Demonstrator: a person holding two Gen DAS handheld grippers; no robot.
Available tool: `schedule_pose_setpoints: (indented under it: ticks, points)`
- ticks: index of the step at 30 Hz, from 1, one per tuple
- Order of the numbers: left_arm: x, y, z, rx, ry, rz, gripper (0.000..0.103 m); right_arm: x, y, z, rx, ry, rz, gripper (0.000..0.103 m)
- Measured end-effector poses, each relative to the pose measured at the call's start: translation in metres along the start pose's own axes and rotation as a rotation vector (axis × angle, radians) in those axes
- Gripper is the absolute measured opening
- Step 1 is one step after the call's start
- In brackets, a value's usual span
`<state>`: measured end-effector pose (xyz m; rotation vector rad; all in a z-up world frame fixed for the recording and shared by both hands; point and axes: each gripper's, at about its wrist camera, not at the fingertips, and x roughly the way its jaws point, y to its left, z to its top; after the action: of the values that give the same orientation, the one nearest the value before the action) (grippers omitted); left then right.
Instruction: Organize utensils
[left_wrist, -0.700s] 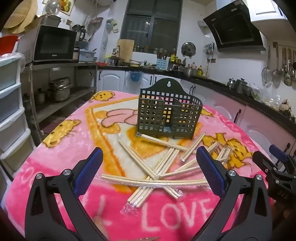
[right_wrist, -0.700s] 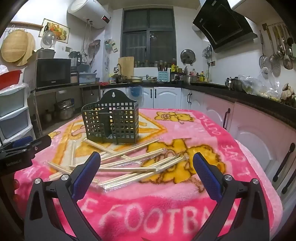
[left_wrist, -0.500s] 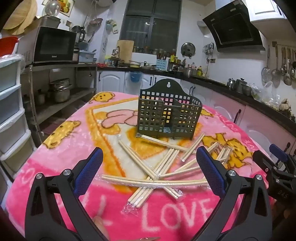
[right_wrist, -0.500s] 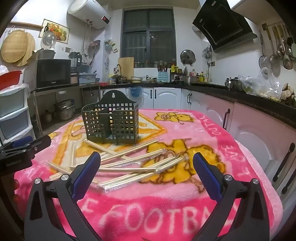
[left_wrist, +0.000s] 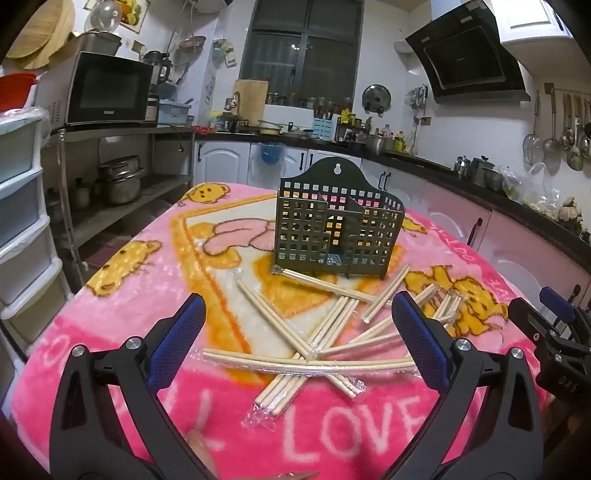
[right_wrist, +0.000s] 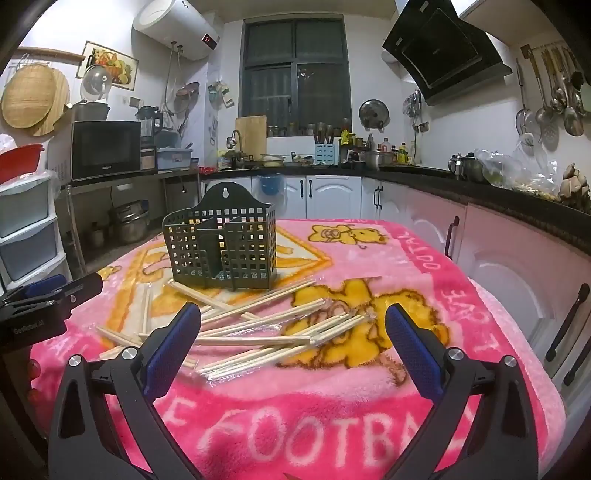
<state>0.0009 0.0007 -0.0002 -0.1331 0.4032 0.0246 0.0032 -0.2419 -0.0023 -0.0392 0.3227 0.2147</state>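
Note:
A dark green perforated utensil holder (left_wrist: 334, 225) (right_wrist: 221, 247) stands upright on the pink blanket. In front of it lie several pairs of pale wooden chopsticks (left_wrist: 303, 347) (right_wrist: 273, 332) in clear wrappers, scattered and crossing each other. My left gripper (left_wrist: 297, 336) hovers open above the near end of the pile, nothing between its blue pads. My right gripper (right_wrist: 293, 339) is also open over the pile's right side, holding nothing. Each gripper shows at the edge of the other's view: the right gripper (left_wrist: 554, 332) and the left gripper (right_wrist: 44, 306).
The table carries a pink blanket (right_wrist: 369, 424) with bear prints and white lettering. Plastic drawers (left_wrist: 22, 221) and a shelf with a microwave (left_wrist: 107, 90) stand to the left. Counter cabinets (right_wrist: 517, 266) run along the right, close to the table edge.

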Motion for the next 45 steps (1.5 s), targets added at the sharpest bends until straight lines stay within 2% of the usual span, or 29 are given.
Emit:
schedule_pose_setpoints:
  ticks: [45]
  points:
    - [0.0005,-0.0020,0.0010,0.003,0.005,0.003,0.093,-0.0020,-0.0002,-0.0011,0.001,-0.003,0.007,0.097]
